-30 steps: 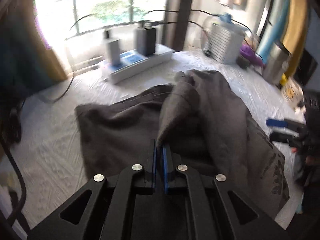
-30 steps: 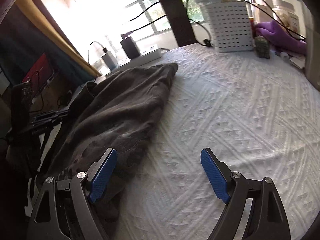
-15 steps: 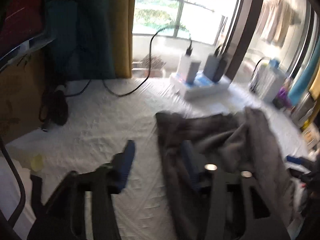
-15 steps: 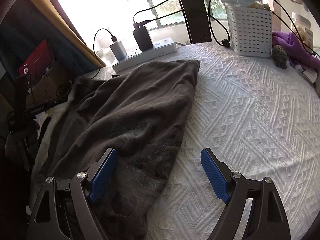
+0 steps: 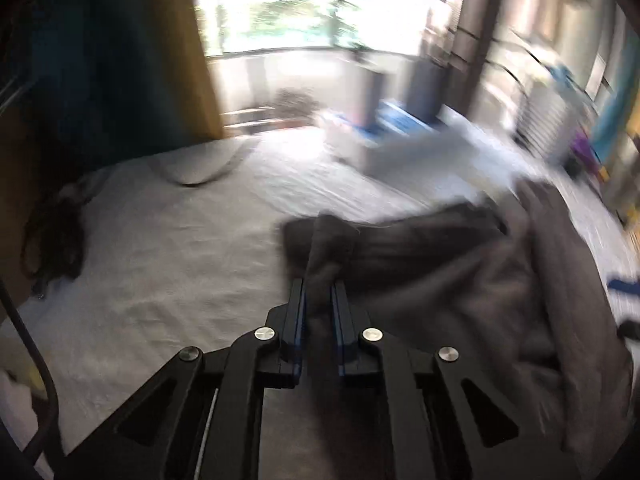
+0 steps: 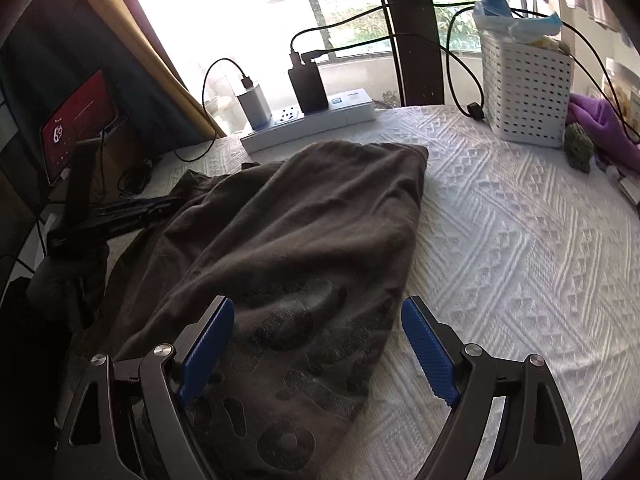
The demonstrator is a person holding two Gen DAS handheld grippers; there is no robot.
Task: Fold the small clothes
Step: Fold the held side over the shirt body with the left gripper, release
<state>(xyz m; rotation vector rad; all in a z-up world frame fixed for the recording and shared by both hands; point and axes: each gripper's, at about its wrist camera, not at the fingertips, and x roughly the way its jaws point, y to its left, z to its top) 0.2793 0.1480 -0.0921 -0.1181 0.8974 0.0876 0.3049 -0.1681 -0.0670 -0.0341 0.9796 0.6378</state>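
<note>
The left claw (image 5: 319, 292) has just been closing and now pinches a raised fold of the garment (image 6: 304, 240) at its left edge. The right claw (image 6: 318, 346) gapes wide over the printed near end, gripping nothing. The dark grey garment lies crumpled on the white tabletop (image 6: 520, 240), its long axis running from near to the power strip (image 6: 308, 122). Beyond stand two chargers, a white basket (image 6: 528, 92) and purple cloth (image 6: 600, 120).
</note>
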